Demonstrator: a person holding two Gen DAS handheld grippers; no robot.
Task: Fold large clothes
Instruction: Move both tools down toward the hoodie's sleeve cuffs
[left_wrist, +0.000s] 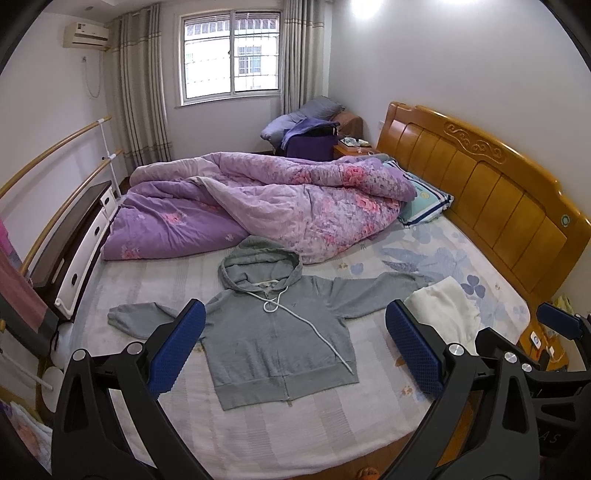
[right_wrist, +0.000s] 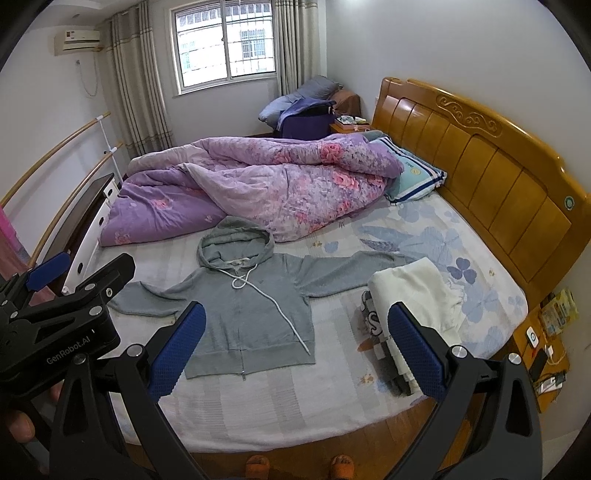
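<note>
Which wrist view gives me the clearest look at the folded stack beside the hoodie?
The right wrist view. There the folded stack shows its white top layer and the patterned and dark layers beneath, beside the grey hoodie. In the left wrist view only the white top shows, partly behind the left gripper's finger.

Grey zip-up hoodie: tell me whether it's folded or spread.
Spread: the grey zip-up hoodie lies flat, front up, both sleeves stretched outward.
</note>
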